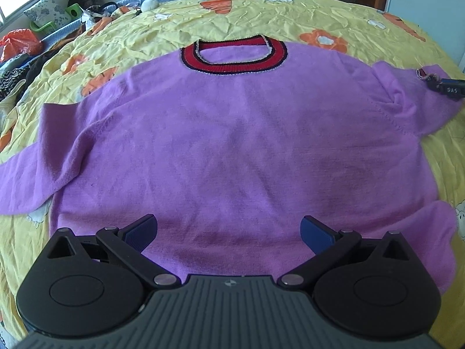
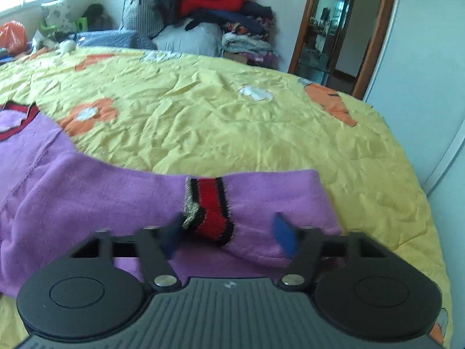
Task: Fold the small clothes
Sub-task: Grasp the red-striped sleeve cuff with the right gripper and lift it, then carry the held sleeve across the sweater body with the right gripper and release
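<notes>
Sweater [image 1: 232, 133]: purple, spread flat on my yellow bedspread [image 1: 261, 17], collar at far side.
Left claw [image 1: 228, 232]: wide, empty, over near hem.
Right claw [image 2: 229, 232]: partly closed around striped cuff [image 2: 209, 203], pads not pressing.

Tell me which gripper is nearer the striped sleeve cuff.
Right. The right gripper straddles the striped cuff; the left gripper hovers over the sweater hem, far from it.

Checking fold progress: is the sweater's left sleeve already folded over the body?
No, the sweater lies flat, its left sleeve spread outward on the bedspread.
</notes>
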The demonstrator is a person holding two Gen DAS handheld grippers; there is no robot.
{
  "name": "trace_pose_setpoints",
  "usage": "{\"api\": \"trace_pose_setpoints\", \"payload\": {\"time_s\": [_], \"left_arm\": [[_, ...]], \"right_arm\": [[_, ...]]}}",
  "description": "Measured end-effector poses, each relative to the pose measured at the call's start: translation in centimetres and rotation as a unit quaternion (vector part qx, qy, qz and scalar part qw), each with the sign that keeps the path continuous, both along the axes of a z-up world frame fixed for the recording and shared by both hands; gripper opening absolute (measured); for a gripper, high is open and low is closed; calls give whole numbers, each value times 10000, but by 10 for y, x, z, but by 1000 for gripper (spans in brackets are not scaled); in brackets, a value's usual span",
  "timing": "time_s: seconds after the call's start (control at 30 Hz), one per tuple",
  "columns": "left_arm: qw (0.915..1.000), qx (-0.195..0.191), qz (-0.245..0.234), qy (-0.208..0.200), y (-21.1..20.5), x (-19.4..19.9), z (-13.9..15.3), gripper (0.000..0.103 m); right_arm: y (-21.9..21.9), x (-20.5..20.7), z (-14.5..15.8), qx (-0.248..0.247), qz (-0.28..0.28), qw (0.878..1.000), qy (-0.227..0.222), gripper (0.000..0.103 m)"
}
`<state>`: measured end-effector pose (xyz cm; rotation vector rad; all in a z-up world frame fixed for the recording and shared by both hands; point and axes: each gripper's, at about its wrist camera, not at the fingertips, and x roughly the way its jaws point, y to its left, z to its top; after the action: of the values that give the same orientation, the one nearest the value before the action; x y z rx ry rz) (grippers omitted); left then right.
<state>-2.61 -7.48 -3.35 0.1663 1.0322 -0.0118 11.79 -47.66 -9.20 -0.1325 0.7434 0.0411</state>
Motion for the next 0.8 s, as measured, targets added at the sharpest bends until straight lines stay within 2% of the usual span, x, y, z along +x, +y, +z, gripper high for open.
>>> {"api": "trace_pose_setpoints", "payload": {"time_s": [0.03,0.1,0.13,0.17,0.3,0.4,0.5,0.6,0.8], "left_arm": [[10000,2,20,1,1,0,0,103],[10000,-17,68,26,2,0,0,103],[10000,-34,76,50,2,0,-1,103],[9999,-43,76,58,2,-1,0,103],[10000,-10,59,-7,3,-6,4,103],[9999,-48,71,-53,6,-9,7,103],[9998,-87,130,-108,12,-14,10,103],[9996,-179,189,-149,19,-19,13,103],[9986,-407,299,-166,33,-23,13,103]], "right_arm": [[-4,0,1,77,-58,10000,25,25],[-9,0,1,111,-133,9998,83,15],[-11,-1,1,129,-153,9998,65,6],[-15,-2,3,167,-206,9996,36,4],[-28,-13,20,675,-358,9968,-250,4],[-43,-18,40,1309,-530,9891,-426,4],[-56,-26,69,1707,-731,9799,-735,4],[-68,-36,101,1904,-862,9722,-1054,4],[-98,-58,164,1799,-1254,9623,-1608,4]]}}
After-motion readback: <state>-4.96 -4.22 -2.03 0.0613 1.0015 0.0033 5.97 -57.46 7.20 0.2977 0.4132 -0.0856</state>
